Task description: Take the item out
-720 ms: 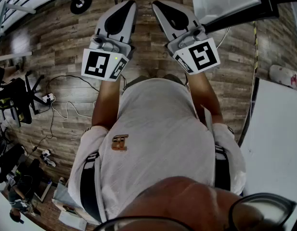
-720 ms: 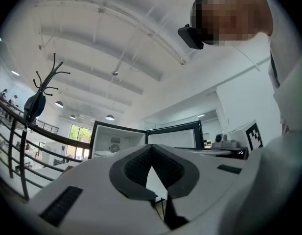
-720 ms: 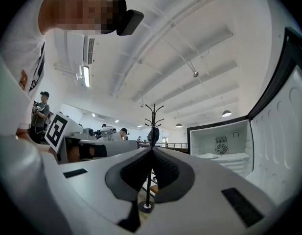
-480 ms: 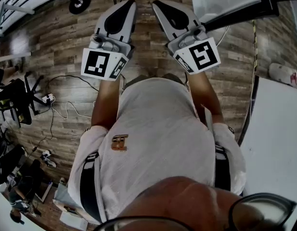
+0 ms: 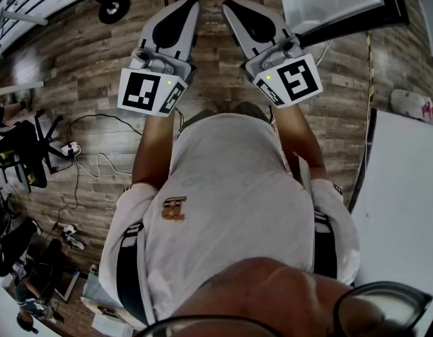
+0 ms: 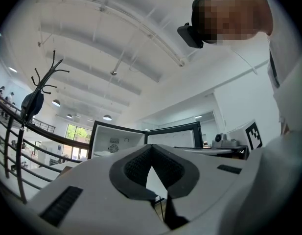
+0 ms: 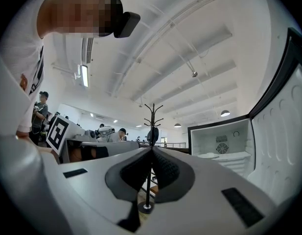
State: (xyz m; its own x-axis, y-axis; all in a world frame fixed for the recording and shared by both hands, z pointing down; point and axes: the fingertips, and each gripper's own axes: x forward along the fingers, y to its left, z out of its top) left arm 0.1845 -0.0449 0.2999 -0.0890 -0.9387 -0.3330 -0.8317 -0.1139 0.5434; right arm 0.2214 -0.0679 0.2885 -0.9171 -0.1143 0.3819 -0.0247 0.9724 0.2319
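I hold both tongs up in front of my chest, side by side and close together, their noses aimed away from me over the wood-plank floor (image 5: pixel 223 83). My left gripper (image 5: pixel 189 3) is clenched: in the left gripper view its 2 ribbed dark pads meet at the tips, with only a narrow wedge of daylight below that point and nothing caught in it. My right gripper (image 5: pixel 230 6) is clenched too; in the right gripper view its pads press flat against each other along 1 thin line, and they grasp nothing. The thin black pole seen along that line is a coat stand (image 7: pixel 153 115) standing well beyond the jaws, not something held.

The marker cube (image 5: pixel 151 92) on the left tongs and the other marker cube (image 5: pixel 290 81) on the right tongs sit just above my white shirt (image 5: pixel 230 188).

An open fridge (image 7: pixel 220 146) stands ahead and to the right, its white inside lit, with a round fan grille on the back wall and a shelf below it. The item I am to take out I cannot pick out in any view; neither tong touches the fridge. A white table (image 5: pixel 405 202) is at my right, and cables (image 5: pixel 97 161) trail on the floor at my left.
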